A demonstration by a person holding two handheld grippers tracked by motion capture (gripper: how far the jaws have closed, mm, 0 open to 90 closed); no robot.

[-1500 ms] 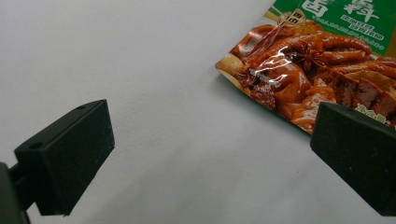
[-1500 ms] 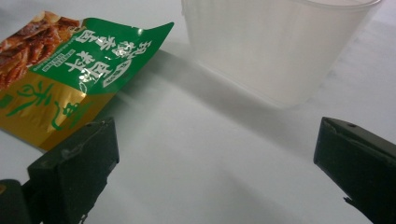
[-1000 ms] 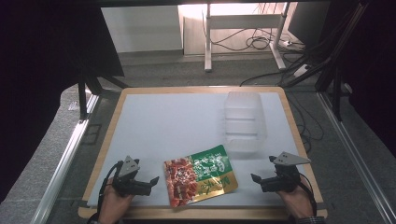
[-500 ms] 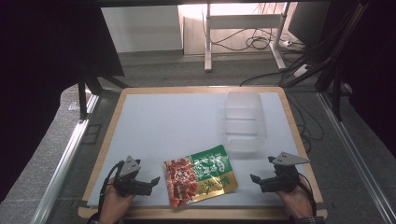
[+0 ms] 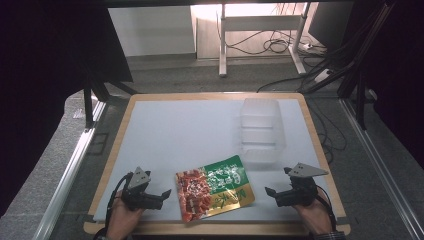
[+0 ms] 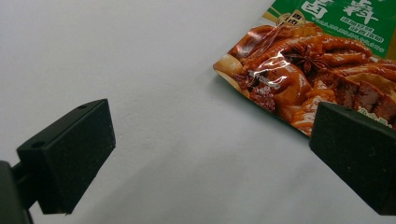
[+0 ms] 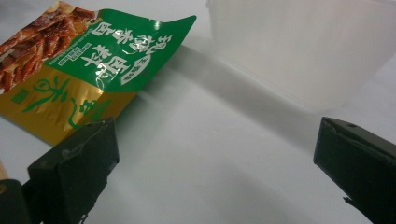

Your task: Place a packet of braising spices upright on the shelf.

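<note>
A flat snack packet, red, green and gold, lies on the white table top near the front edge. My left gripper rests on the table just left of the packet, jaws wide open and empty. In the left gripper view the packet lies ahead to the right. My right gripper sits to the packet's right, open and empty as well. A clear plastic container stands behind the packet on the right. In the right gripper view the packet is ahead at the left and the container ahead at the right.
The white table top has a wooden rim. Dark frame posts stand at both sides. Beyond the far edge are a floor, desk legs and loose cables.
</note>
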